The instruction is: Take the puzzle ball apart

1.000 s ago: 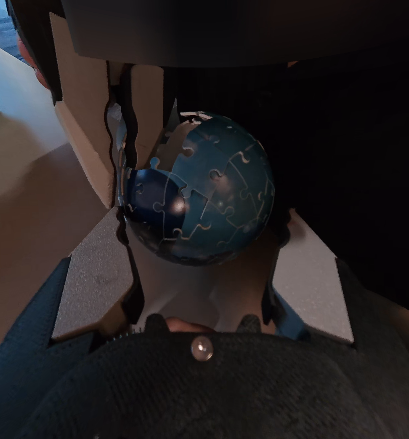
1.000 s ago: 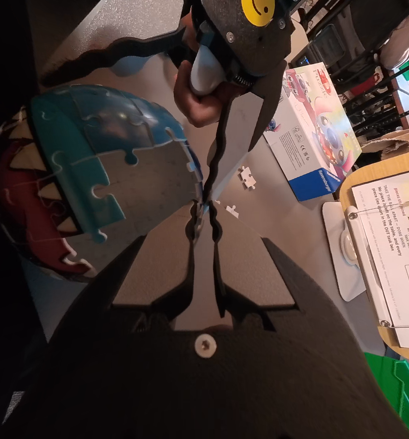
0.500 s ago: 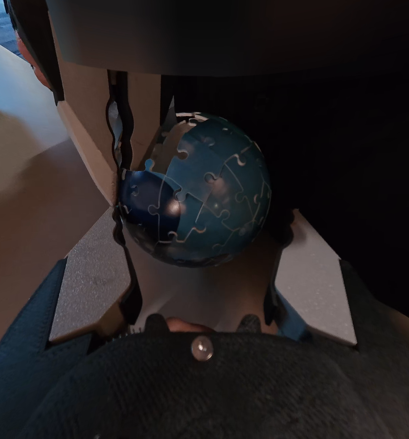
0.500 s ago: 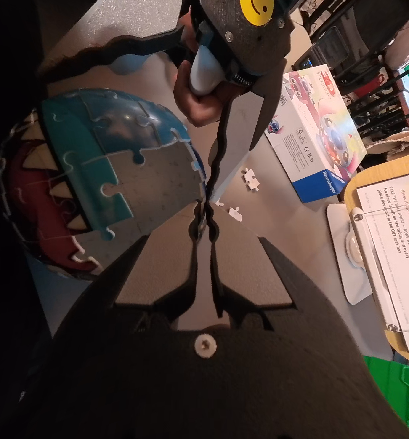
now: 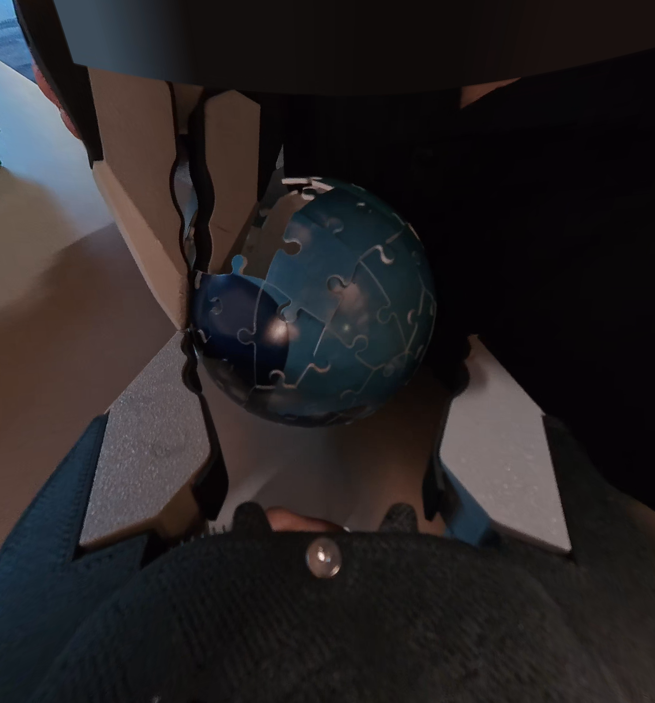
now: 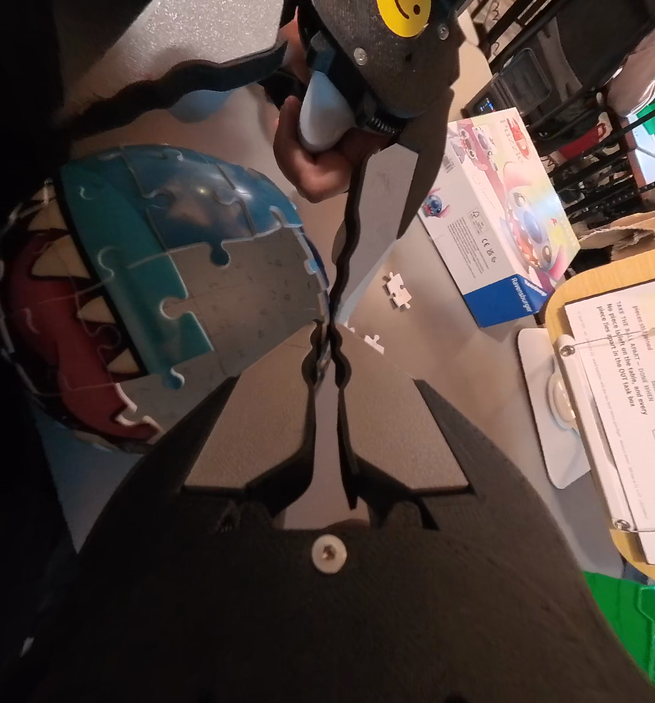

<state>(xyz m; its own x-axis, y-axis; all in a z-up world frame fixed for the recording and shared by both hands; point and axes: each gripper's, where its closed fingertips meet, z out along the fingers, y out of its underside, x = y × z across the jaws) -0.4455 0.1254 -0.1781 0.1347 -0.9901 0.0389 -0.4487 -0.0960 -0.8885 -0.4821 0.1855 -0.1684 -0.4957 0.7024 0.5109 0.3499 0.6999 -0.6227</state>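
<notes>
The left gripper point(image 5: 314, 350) is spread wide around the ball point(image 5: 318, 312), one finger pressed on its left flank at mid-frame and the other at its right flank, so it is clenched on the ball as a cradle. That hold looks meant to keep the ball steady and raised off the tabletop point(image 6: 425, 380) while the other tool works its rim. The ball sits in the centre of the left wrist view; in the right wrist view it fills the left half of the frame, its open side showing a grey inner face where pieces are already out.

The right gripper point(image 6: 328, 344) is nearly closed, its fingertips pinching the ball's thin edge at the centre of the frame. From the left wrist view it point(image 5: 195, 251) comes down from the upper left and meets the ball's upper-left rim, beside a protruding tab. I judge that it is gripping one edge piece there to peel it away from its neighbours, since an exposed rim piece is locked on fewer sides.

Loose white pieces point(image 6: 397, 291) lie on the tabletop right of centre, near a box point(image 6: 501, 236) toward the upper right. A paper sheet point(image 6: 630, 399) on a board sits at the right edge and something green point(image 6: 637, 631) at the lower right.
</notes>
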